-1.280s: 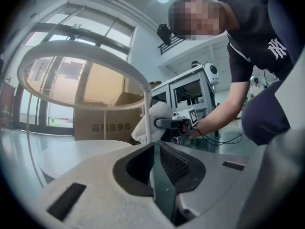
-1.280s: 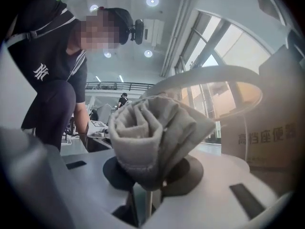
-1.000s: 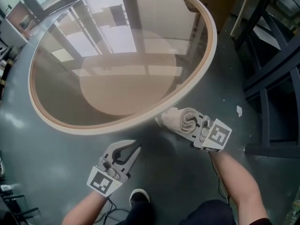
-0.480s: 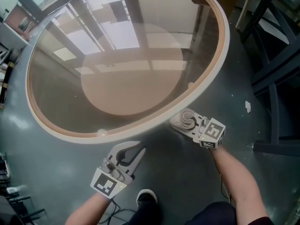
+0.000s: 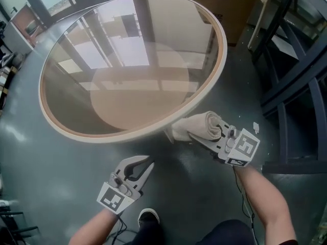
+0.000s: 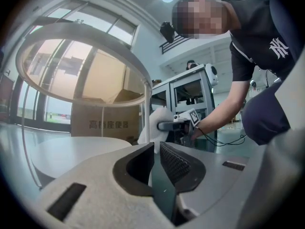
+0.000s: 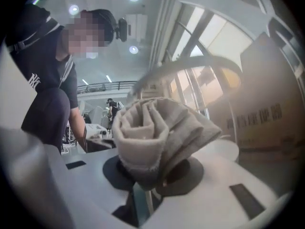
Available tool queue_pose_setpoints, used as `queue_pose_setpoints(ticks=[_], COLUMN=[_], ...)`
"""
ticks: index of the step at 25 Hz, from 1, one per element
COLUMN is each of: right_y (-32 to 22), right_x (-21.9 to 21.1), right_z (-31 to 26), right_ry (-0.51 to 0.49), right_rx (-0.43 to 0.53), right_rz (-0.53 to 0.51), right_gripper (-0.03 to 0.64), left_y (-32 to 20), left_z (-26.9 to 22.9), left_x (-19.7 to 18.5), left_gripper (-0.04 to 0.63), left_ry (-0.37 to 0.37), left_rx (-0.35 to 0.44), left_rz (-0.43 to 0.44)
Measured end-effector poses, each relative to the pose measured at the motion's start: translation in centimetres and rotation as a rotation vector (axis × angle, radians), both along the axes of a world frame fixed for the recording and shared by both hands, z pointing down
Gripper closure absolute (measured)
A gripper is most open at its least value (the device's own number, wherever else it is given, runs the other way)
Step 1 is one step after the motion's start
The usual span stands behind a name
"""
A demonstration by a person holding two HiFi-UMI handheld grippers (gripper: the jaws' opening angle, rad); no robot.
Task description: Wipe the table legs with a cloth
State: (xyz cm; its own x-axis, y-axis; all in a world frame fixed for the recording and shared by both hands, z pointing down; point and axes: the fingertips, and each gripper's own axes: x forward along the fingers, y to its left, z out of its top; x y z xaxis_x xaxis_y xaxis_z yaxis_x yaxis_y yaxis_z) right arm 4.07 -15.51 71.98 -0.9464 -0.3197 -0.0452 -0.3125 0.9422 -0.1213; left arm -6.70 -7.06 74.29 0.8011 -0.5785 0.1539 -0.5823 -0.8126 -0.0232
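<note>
Cloth (image 5: pixel 199 125), pale, rolled: clamped between the jaws of the right gripper (image 5: pixel 217 130), its free end just under the cream rim of the round glass table (image 5: pixel 216 75). In the left gripper view the cloth (image 6: pixel 159 123) sits against the thin white table leg (image 6: pixel 147 109).

Change from half a second ago: the roll, then seen end-on, now lies lengthwise and shows more of its side; the left gripper is much where it was.

Right forearm: stretched forward from lower right, gripper aimed left towards the leg.

Left gripper (image 5: pixel 145 163): low over the grey floor (image 5: pixel 61 157), apart from the table, jaw tips together, nothing between them.

Shoe (image 5: pixel 148 217): bottom edge, near the left wrist.
</note>
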Motion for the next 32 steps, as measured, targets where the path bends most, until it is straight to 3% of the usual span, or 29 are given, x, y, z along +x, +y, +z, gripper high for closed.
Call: queue_pose_setpoints(ticks=[2, 5, 12, 24, 32], right_y=[0.0, 0.4, 2.8, 0.8, 0.7], right_x=[0.2, -1.3, -3.2, -3.6, -3.5], right_z=[-5.2, -8.5, -5.7, 10.8, 19.5], right_ry=[-0.062, -0.095, -0.086, 0.052, 0.234], right_rx=[0.095, 0.169, 0.164, -0.103, -0.353], right_rz=[0.013, -0.017, -0.11, -0.056, 0.027], right_gripper=[0.531, 0.531, 0.531, 0.531, 0.531], left_y=[0.3, 1.0, 0.9, -0.2, 0.1], left_z=[-1.5, -3.3, -2.4, 4.5, 5.2], left_x=[0.6, 1.4, 1.6, 0.2, -0.3], left_gripper=[0.566, 0.566, 0.566, 0.566, 0.566], left_ry=[0.017, 0.02, -0.007, -0.044, -0.037], left_rx=[0.03, 0.07, 0.055, -0.066, -0.098], left_rz=[0.0, 0.027, 0.051, 0.087, 0.072])
